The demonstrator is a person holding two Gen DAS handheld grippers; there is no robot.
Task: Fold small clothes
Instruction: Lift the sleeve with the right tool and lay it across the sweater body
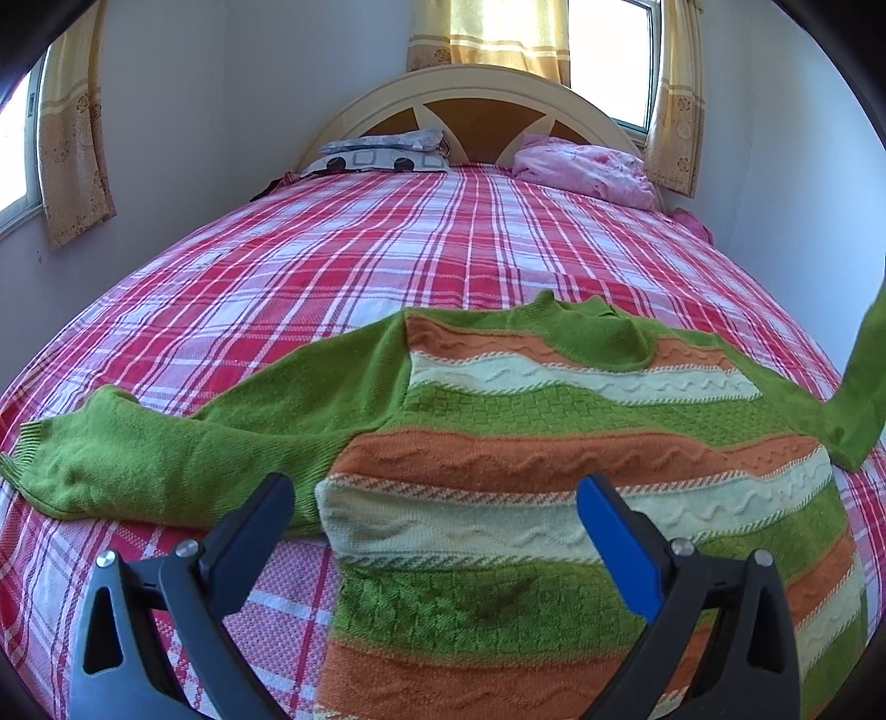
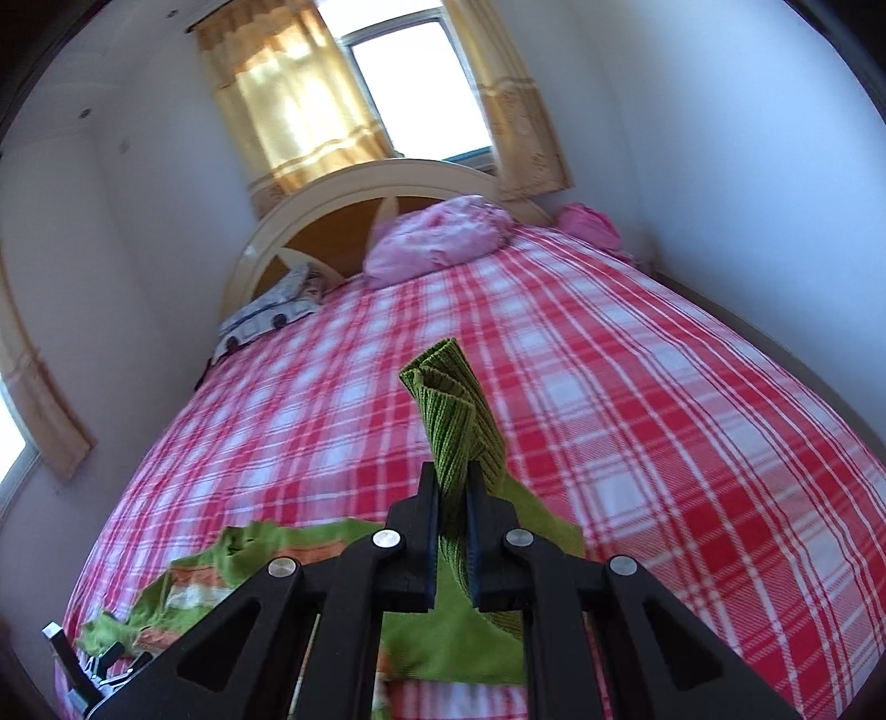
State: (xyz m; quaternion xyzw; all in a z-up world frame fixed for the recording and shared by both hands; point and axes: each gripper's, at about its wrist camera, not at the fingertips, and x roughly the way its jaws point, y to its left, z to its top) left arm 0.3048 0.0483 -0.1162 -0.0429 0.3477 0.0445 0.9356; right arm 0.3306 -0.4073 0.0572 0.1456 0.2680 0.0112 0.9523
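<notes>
A small knit sweater [image 1: 554, 421] with green, orange and cream stripes lies face up on the red plaid bed [image 1: 343, 266]. Its left sleeve [image 1: 138, 448] lies spread out to the left. My left gripper [image 1: 437, 498] is open just above the sweater's lower body, holding nothing. My right gripper [image 2: 453, 487] is shut on the green ribbed cuff [image 2: 454, 410] of the right sleeve and holds it up off the bed. That lifted sleeve also shows in the left wrist view [image 1: 864, 382] at the right edge. The sweater's body shows low left in the right wrist view [image 2: 221, 576].
A patterned pillow [image 1: 382, 155] and a bunched pink cloth [image 1: 587, 166] lie by the cream headboard [image 1: 470, 88]. Walls stand close on both sides of the bed. Windows with yellow curtains [image 1: 487, 33] are behind and at the left.
</notes>
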